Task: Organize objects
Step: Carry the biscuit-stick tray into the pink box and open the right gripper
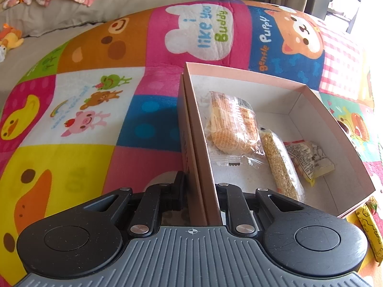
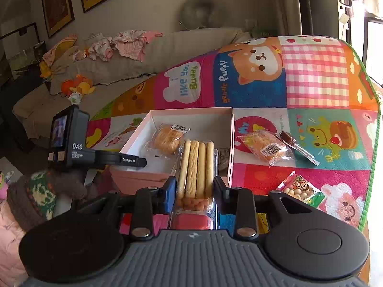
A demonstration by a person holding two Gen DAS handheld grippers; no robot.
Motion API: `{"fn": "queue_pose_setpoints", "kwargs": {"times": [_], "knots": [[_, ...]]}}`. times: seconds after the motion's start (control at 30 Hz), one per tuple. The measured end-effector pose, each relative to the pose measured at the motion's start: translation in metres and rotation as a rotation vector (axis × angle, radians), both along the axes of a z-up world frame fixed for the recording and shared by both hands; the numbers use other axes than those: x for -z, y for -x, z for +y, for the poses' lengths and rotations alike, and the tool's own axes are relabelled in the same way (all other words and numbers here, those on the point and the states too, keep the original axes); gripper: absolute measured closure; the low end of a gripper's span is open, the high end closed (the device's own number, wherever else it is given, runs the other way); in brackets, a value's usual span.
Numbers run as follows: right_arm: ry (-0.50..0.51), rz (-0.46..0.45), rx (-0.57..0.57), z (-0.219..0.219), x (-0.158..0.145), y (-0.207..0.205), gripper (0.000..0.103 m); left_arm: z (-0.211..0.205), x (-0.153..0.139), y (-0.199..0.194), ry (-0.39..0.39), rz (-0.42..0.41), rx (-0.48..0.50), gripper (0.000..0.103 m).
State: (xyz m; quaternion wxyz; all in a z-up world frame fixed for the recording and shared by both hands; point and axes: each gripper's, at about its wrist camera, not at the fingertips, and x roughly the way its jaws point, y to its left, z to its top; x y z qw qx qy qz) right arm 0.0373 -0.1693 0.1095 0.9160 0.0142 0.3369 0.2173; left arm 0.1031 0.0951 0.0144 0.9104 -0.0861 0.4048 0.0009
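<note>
A pink open box (image 1: 239,71) lies on a colourful play mat. Inside it are a waffle snack packet (image 1: 231,124), a grain bar (image 1: 280,165) and a yellow packet (image 1: 308,160). My left gripper (image 1: 199,183) is shut on the box's left wall, one finger outside and one inside. In the right wrist view my right gripper (image 2: 195,186) is shut on a clear pack of biscuit sticks (image 2: 197,165), held in the air over the near edge of the box (image 2: 189,111). The left gripper (image 2: 138,161) shows there at the box's left side.
On the mat (image 2: 316,81) right of the box lie an orange snack packet (image 2: 265,147), a dark sweet in clear wrap (image 2: 294,147) and a bag of round snacks (image 2: 299,189). A yellow pack (image 1: 368,227) lies by the box's near corner. A sofa (image 2: 191,45) with clothes stands behind.
</note>
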Motion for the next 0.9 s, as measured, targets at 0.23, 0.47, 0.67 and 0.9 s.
{"fn": "queue_pose_setpoints", "kwargs": {"times": [0.23,0.47,0.67,0.9], "knots": [[0.095,-0.039,0.053,0.044,0.024,-0.081,0.070,0.000,0.000,0.000,0.000,-0.001,0.001,0.085],[0.180,-0.036,0.015,0.068,0.054,-0.092,0.070,0.000,0.000,0.000,0.003,-0.002,0.000,0.085],[0.174,-0.036,-0.023,0.055,0.054,-0.068,0.068,-0.001,0.000,0.000,-0.002,0.000,0.000,0.085],[0.156,-0.098,0.050,0.001,0.030,-0.053,0.048,-0.001,0.000,0.000,-0.001,-0.001,-0.001,0.085]]}}
